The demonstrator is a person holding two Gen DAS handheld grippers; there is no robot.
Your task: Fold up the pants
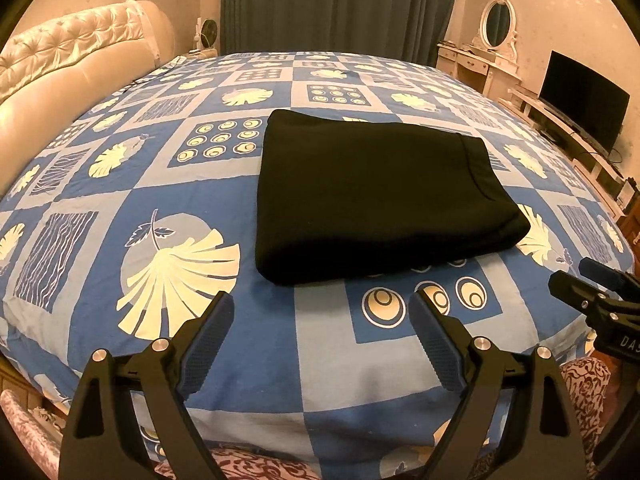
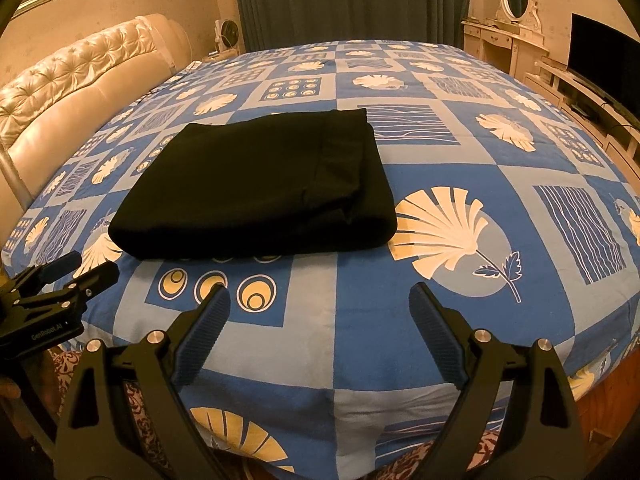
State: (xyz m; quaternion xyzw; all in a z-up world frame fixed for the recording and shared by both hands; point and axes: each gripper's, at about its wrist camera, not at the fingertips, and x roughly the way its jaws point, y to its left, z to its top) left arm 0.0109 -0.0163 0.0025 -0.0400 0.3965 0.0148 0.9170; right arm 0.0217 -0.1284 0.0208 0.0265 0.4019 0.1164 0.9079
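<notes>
Black pants (image 1: 376, 196) lie folded into a thick rectangle on the blue patterned bedspread (image 1: 320, 360); they also show in the right wrist view (image 2: 260, 188). My left gripper (image 1: 321, 306) is open and empty, near the bed's front edge, short of the pants. My right gripper (image 2: 320, 298) is open and empty, in front of and to the right of the pants. Each gripper shows at the edge of the other's view: the right gripper (image 1: 592, 284) and the left gripper (image 2: 80, 272).
A cream tufted headboard (image 1: 60, 72) runs along the left. Dark curtains (image 1: 340, 4) hang behind the bed. A white dressing table with oval mirror (image 1: 492, 48) and a TV (image 1: 580, 100) on a low unit stand at the right. A small fan (image 1: 206, 34) sits by the headboard.
</notes>
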